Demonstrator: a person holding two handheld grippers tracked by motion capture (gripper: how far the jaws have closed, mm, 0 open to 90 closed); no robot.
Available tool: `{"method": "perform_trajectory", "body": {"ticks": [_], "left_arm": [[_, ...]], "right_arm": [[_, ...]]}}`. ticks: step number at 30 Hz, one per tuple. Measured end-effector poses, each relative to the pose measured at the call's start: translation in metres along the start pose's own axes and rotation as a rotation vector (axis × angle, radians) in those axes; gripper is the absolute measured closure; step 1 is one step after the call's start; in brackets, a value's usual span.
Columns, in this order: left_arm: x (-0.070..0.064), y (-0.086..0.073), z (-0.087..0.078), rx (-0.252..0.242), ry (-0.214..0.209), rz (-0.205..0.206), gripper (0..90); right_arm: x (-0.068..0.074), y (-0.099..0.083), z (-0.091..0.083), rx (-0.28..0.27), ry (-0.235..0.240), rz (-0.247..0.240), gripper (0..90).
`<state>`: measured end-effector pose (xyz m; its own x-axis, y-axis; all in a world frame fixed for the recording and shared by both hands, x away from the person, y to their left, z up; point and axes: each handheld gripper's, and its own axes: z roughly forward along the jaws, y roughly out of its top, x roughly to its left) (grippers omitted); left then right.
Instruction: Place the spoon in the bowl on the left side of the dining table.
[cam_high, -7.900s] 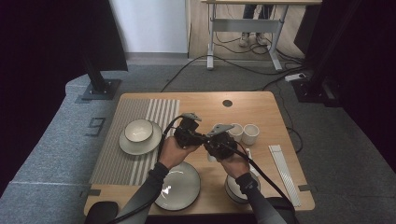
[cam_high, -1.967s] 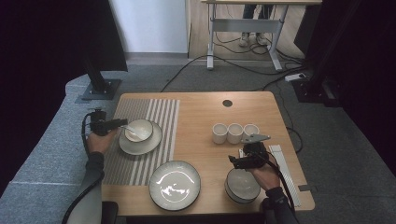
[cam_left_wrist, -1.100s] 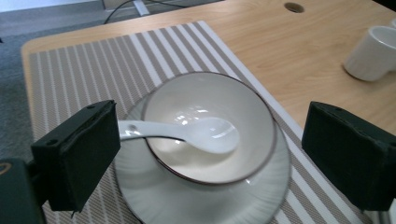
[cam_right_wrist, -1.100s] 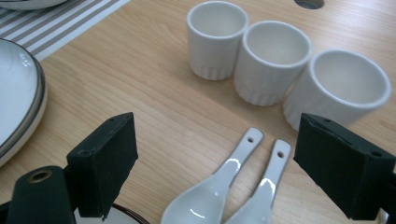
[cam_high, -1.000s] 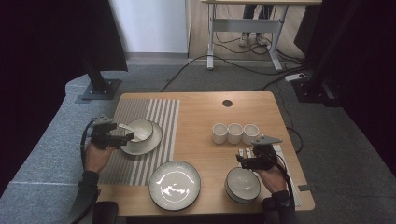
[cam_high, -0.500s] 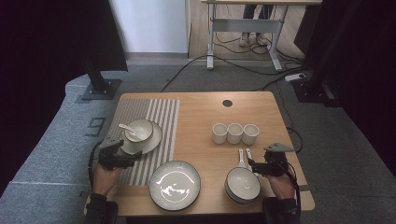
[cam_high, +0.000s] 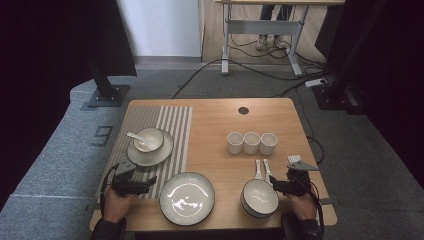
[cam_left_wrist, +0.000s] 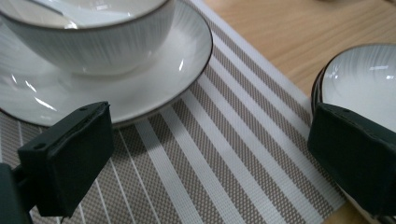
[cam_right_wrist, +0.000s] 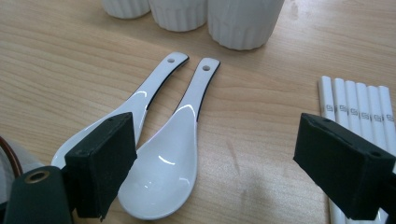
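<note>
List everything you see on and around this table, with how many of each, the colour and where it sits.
table: one, light wood, centre of the high view
placemat: one, beige with white stripes, left part of the table
saucer plate: one, white, on the placemat
small bowl: one, white, on that plate, with a white spoon in it
large plate: one, white, front centre
bowl: one, white, front right
cups: three, white, in a row right of centre
loose spoons: two, white, side by side behind the front right bowl
chopsticks: several, white, at the right edge
left gripper: black, open, over the placemat
right gripper: black, open, over the spoons
</note>
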<state>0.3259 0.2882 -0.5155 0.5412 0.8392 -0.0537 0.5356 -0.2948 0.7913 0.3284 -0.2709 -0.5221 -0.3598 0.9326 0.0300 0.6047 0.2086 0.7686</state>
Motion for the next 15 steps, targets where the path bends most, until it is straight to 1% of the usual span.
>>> {"method": "perform_trajectory", "body": {"ticks": [4, 6, 8, 11, 15], "left_arm": [[0.000, -0.005, 0.002, 0.018, 0.003, -0.004, 0.8], [0.000, -0.006, 0.003, 0.023, 0.009, -0.004, 0.9], [0.000, -0.006, 0.003, 0.024, 0.015, -0.004, 1.0], [0.000, -0.007, 0.003, 0.028, 0.023, 0.001, 1.2], [-0.001, -0.007, 0.002, 0.026, 0.028, 0.008, 1.2]], "right_arm": [[-0.004, -0.002, 0.000, -0.013, -0.020, 0.013, 13.4], [-0.007, -0.005, 0.001, -0.002, -0.047, 0.014, 13.5], [-0.008, -0.009, 0.003, 0.016, -0.048, 0.014, 13.5], [-0.007, -0.011, 0.005, 0.031, -0.058, -0.004, 13.5], [-0.007, -0.011, 0.006, 0.033, -0.055, -0.008, 13.5]]}}
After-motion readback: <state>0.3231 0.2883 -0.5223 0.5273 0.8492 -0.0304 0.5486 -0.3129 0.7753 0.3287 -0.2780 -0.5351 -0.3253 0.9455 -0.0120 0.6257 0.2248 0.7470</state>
